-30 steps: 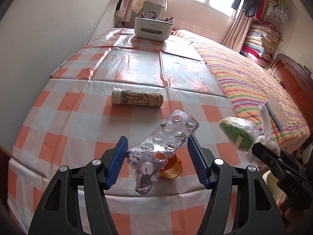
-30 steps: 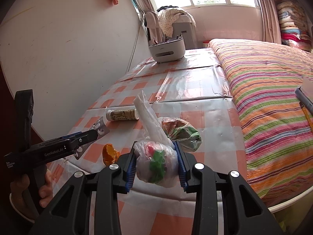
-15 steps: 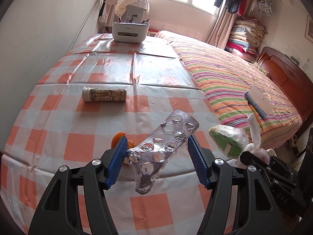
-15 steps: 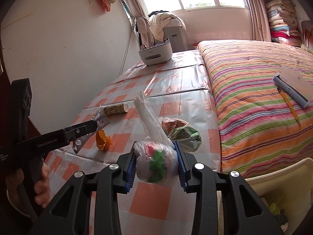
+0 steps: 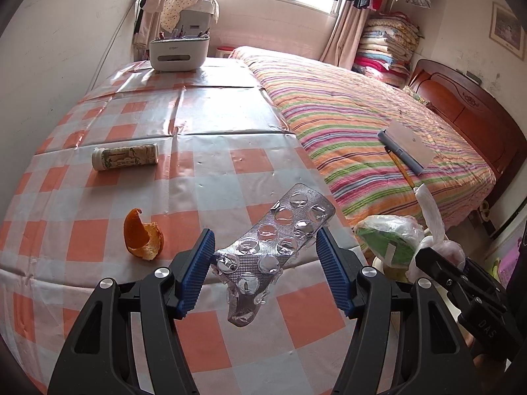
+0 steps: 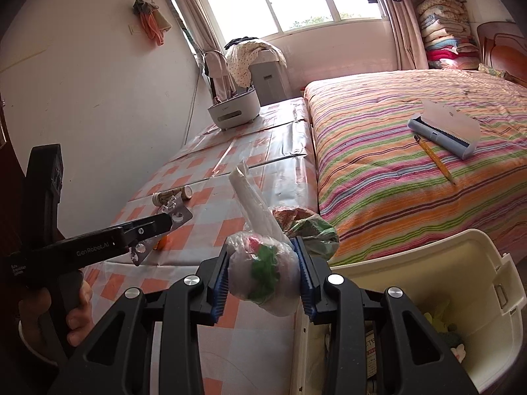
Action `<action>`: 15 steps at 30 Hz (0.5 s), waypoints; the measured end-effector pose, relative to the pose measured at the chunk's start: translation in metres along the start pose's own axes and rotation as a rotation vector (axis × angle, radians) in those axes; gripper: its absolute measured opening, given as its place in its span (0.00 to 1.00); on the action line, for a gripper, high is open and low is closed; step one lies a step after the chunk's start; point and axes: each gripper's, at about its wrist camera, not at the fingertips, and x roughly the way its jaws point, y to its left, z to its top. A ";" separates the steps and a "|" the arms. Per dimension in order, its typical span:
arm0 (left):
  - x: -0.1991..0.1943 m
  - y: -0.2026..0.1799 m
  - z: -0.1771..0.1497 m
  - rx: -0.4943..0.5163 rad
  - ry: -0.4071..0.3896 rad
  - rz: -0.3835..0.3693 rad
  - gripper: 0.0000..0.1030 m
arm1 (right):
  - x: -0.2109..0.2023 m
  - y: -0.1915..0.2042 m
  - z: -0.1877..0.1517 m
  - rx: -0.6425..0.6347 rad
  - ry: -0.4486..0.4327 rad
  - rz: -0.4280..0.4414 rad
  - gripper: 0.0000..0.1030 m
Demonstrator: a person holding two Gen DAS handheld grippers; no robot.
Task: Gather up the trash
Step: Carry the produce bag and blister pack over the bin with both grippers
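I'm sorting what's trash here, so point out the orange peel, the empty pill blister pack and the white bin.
orange peel (image 5: 143, 238), left wrist view, on its curled outer skin.
empty pill blister pack (image 5: 282, 232), left wrist view, on the foil middle.
white bin (image 6: 461, 265), right wrist view, on its inner back wall.

blister pack (image 5: 280, 243): shiny crinkled foil | bench (image 5: 210, 121) cover: glossy plastic | bag (image 6: 263, 273): thin clear plastic | bed (image 5: 362, 121) cover: matt cloth

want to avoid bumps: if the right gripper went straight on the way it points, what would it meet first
Probably the checked orange-and-white tablecloth on the table edge. The right gripper, shut on a knotted clear plastic bag of trash, points slightly down; depth is unclear.
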 end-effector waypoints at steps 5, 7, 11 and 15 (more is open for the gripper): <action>0.002 -0.018 -0.004 0.030 0.009 -0.030 0.61 | -0.016 -0.014 -0.010 0.035 -0.024 -0.009 0.34; 0.003 -0.027 -0.007 0.048 0.012 -0.033 0.61 | -0.023 -0.017 -0.013 0.037 -0.038 -0.019 0.34; 0.000 -0.039 -0.011 0.066 0.010 -0.052 0.61 | -0.038 -0.025 -0.015 0.054 -0.074 -0.028 0.34; -0.003 -0.051 -0.014 0.082 0.003 -0.068 0.61 | -0.046 -0.033 -0.017 0.071 -0.091 -0.041 0.34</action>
